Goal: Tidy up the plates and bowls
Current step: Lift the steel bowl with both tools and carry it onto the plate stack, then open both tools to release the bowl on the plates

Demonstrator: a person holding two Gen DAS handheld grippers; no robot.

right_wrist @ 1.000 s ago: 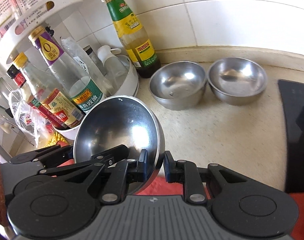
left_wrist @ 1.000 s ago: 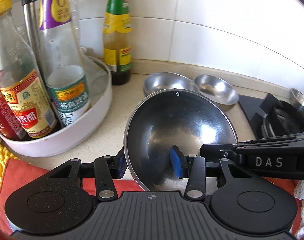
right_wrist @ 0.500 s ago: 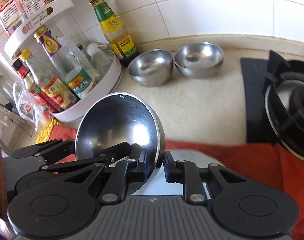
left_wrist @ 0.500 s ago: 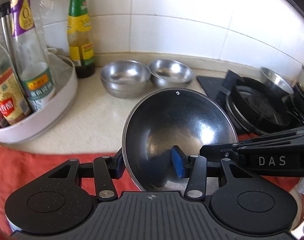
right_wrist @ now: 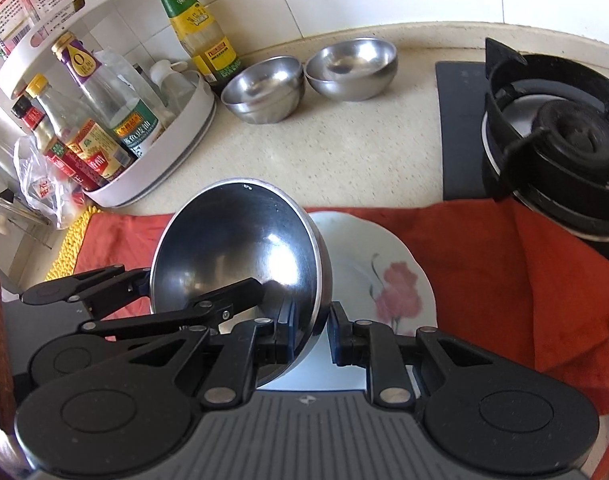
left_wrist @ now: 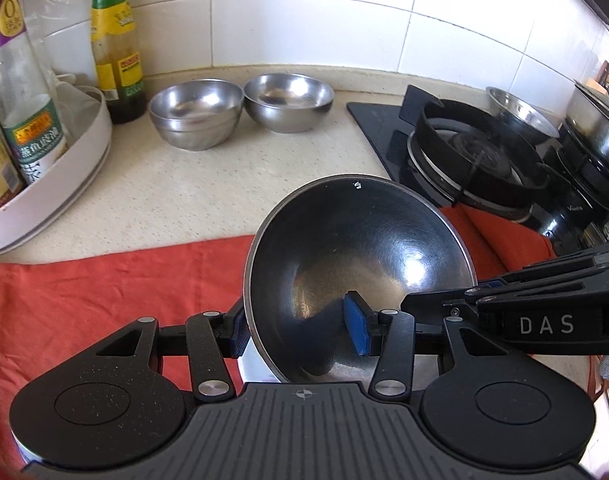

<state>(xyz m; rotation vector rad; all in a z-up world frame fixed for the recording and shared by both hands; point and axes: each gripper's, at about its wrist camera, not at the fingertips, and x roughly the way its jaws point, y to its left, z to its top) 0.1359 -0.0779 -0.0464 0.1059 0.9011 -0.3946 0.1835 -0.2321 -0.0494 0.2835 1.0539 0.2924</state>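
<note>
- A steel bowl [left_wrist: 358,276] is held tilted in the air, above the front edge of the worktop [left_wrist: 208,184], where an orange cloth [left_wrist: 104,292] is spread.
- The left gripper [left_wrist: 300,330] straddles the bowl's rim on one side, one blue pad inside and one outside. Its claw is narrow; whether the pads press on the metal cannot be told.
- The right gripper [right_wrist: 310,332] has its claw pinched narrowly on the opposite rim, one finger inside the bowl and one outside.
- Just under the bowl, on the cloth, lies a white plate with a pink flower [right_wrist: 384,276].
- Two more steel bowls, a stacked pair [left_wrist: 195,114] and a single one [left_wrist: 288,100], stand side by side near the worktop's back edge, by the tiled wall.
- A white bottle rack [right_wrist: 160,156] sits at the back left corner; a black gas stove [left_wrist: 484,164] is at the right end.
- The bowl is probably light, rigid and hard to break, but its polished metal looks slippery.
- The thin rim is the best place to hold it, gripped squarely so it does not swivel.
</note>
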